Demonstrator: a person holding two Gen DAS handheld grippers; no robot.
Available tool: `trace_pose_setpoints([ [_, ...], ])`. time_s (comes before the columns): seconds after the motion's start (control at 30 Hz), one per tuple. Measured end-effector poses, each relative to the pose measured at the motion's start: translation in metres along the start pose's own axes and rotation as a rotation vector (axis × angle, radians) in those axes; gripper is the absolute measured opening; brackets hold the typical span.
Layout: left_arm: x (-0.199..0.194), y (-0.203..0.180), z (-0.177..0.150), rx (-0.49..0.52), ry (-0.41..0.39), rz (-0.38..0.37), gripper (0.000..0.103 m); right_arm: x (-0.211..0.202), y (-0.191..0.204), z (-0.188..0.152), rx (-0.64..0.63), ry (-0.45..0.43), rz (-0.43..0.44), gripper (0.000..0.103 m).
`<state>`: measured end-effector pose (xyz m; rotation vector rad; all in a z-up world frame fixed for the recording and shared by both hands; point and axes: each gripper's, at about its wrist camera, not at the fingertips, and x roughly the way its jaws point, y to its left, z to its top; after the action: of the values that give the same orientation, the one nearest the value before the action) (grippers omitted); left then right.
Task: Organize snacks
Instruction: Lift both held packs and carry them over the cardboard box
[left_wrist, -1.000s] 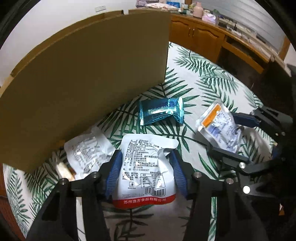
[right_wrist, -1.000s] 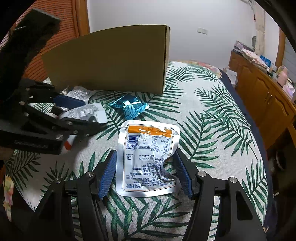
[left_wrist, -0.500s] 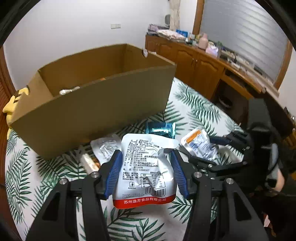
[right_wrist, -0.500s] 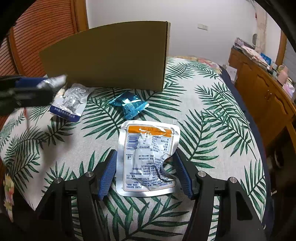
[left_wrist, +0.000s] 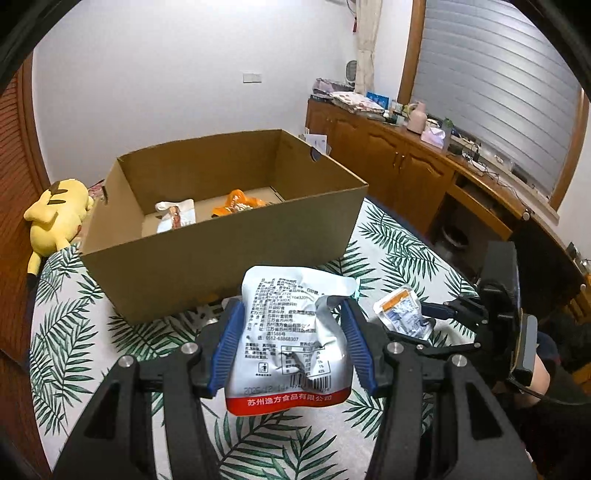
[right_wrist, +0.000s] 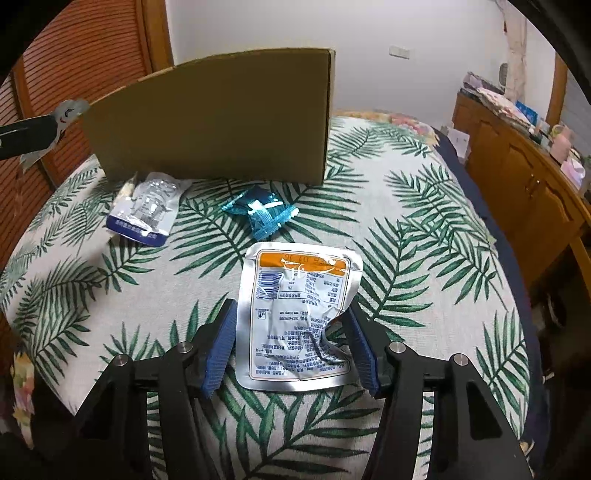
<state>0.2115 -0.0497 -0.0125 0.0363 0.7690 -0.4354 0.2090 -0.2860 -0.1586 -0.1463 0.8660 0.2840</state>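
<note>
My left gripper (left_wrist: 288, 347) has its jaws clamped on the red-banded silver pouch (left_wrist: 290, 343), which is crumpled at the right pad and held clear of the bed (left_wrist: 110, 332). Lifted to this height, the pouch faces the near wall of the cardboard box (left_wrist: 229, 236) in centre frame, where two packets already lie; I judge a drop over that rim comes next.

My right gripper (right_wrist: 290, 347) straddles the orange-topped pouch (right_wrist: 299, 317), which lies flat on the cloth. Its jaws have just been closing, the right pad buckling the foil; a firm hold is not confirmed. The blue packet (right_wrist: 262, 212) and the blue-edged pouch (right_wrist: 147, 206) await collection in front of the box.
</note>
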Motion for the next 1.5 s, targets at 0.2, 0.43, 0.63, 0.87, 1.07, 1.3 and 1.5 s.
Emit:
trace_pose_setpoints([
  [0.2,-0.008,0.005,-0.001,-0.011,-0.018,0.004,0.054,-0.019,0.001,0.004,0.015,-0.038,0.014,0.058],
  [0.43,-0.015,0.006,-0.003,-0.023,-0.039,0.012,0.054,-0.047,0.009,0.010,0.013,-0.094,0.028,0.058],
  [0.63,-0.019,0.008,-0.003,-0.028,-0.057,0.021,0.054,-0.071,0.019,0.020,-0.002,-0.148,0.049,0.058],
  [0.87,-0.031,0.013,0.005,-0.037,-0.100,0.034,0.054,-0.092,0.029,0.032,-0.031,-0.201,0.064,0.059],
  [1.07,-0.038,0.021,0.016,-0.047,-0.148,0.036,0.054,-0.103,0.034,0.046,-0.046,-0.243,0.078,0.059],
  [1.3,-0.035,0.032,0.036,-0.051,-0.173,0.042,0.054,-0.104,0.034,0.071,-0.063,-0.266,0.080,0.059],
  [1.5,-0.026,0.042,0.054,-0.042,-0.191,0.057,0.054,-0.103,0.031,0.097,-0.084,-0.294,0.077,0.059],
])
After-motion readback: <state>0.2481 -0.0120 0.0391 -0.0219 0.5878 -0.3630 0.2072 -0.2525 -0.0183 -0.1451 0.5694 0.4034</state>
